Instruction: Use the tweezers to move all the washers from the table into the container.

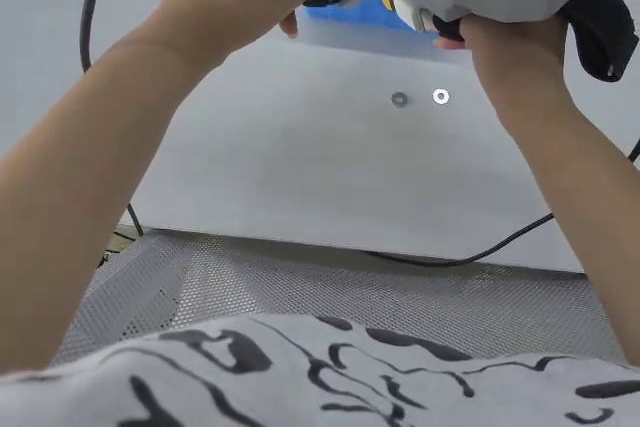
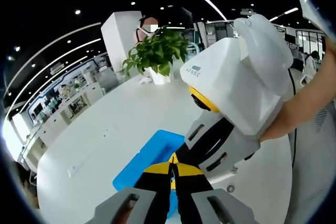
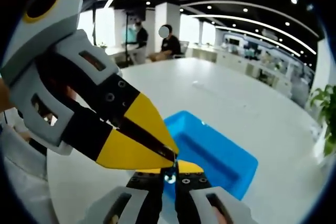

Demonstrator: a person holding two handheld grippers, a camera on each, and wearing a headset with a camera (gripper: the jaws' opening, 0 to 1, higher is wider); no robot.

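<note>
Jaws pressed shut on both, the left gripper [image 3: 173, 158] and right gripper [image 3: 172, 174] meet tip to tip just over the blue container [image 3: 220, 156], while a dull washer [image 1: 399, 99] and a bright washer [image 1: 441, 97] lie close together on the white desk [image 1: 300, 167], nearer the person.

Left gripper [image 3: 173, 155] and right gripper [image 2: 174, 163]: grey housings, black screw-studded jaws, yellow tips. Black wrist strap [image 1: 600, 32] at two o'clock; white, black-scribbled garment [image 1: 300, 377] at six.

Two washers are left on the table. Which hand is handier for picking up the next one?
Probably the right. In the head view both washers lie on the table just below the right hand; the left hand is farther off to the side.
</note>
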